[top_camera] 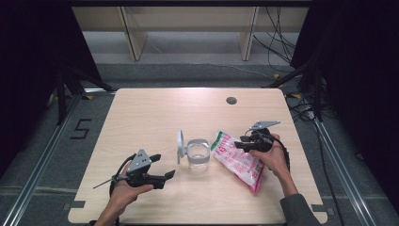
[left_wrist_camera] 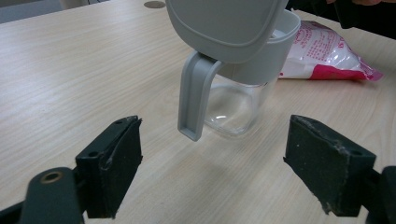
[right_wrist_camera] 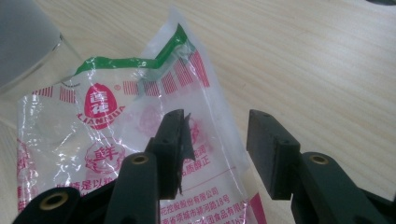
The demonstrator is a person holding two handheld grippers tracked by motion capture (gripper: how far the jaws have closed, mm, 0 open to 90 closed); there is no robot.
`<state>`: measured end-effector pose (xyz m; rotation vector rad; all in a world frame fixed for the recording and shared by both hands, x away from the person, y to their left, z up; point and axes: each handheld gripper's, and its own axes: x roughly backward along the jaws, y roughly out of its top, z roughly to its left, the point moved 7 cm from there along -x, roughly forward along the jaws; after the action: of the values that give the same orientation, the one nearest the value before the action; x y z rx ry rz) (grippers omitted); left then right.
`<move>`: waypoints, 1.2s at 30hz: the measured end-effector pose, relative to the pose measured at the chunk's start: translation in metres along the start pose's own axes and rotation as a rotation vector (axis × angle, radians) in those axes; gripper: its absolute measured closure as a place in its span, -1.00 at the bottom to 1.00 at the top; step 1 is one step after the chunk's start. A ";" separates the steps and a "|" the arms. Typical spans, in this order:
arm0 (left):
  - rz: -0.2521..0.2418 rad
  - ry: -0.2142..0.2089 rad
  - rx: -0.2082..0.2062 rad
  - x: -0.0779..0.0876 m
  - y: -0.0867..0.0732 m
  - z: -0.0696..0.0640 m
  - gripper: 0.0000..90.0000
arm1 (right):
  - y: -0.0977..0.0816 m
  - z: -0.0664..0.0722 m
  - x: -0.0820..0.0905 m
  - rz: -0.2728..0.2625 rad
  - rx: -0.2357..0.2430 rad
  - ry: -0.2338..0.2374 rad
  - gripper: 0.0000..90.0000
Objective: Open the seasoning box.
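A clear glass jar (top_camera: 197,155) with a grey collar stands at mid-table, its grey hinged lid (top_camera: 180,146) flipped up on its left side. To its right lies a pink, white and green printed plastic bag (top_camera: 237,160). My left gripper (top_camera: 163,165) rests near the front left, open, aimed at the jar (left_wrist_camera: 233,107) and its lid (left_wrist_camera: 224,23), with nothing between its jaws (left_wrist_camera: 212,158). My right gripper (top_camera: 241,143) is over the bag's far end. Its jaws (right_wrist_camera: 219,144) straddle the bag's (right_wrist_camera: 116,140) right edge with a gap showing, and the pads are not pressing.
A round cable hole (top_camera: 231,100) sits near the table's (top_camera: 141,113) far edge. Wooden shelf legs stand on the floor beyond, and cables lie on the floor at the right. Metal rails run along both sides of the table.
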<state>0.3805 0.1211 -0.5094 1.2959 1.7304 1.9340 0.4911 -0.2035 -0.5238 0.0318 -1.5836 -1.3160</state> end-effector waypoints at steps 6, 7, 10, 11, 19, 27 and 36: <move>0.005 0.005 0.000 0.002 -0.001 0.000 -0.60 | -0.004 0.001 0.000 0.011 -0.021 0.011 0.31; 0.005 0.005 0.000 0.002 -0.001 0.000 -0.60 | -0.004 0.001 0.000 0.011 -0.021 0.011 0.31; 0.005 0.003 -0.005 0.001 -0.001 0.000 -0.59 | -0.007 0.000 0.001 0.016 -0.027 0.007 0.52; 0.005 0.003 -0.005 0.001 -0.001 0.000 -0.59 | -0.007 -0.001 0.002 0.019 -0.022 0.004 0.61; 0.005 -0.005 -0.002 0.001 -0.002 -0.001 -0.58 | -0.009 -0.003 0.005 0.010 -0.020 0.004 1.00; -0.002 -0.005 -0.007 0.002 -0.002 0.000 -0.57 | -0.011 -0.002 0.014 0.016 0.003 -0.032 1.00; -0.004 -0.001 -0.006 0.005 -0.002 0.000 -0.57 | -0.031 -0.004 0.043 -0.002 -0.077 -0.091 1.00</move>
<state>0.3768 0.1250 -0.5089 1.2904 1.7245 1.9345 0.4574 -0.2435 -0.5186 -0.0749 -1.6075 -1.3959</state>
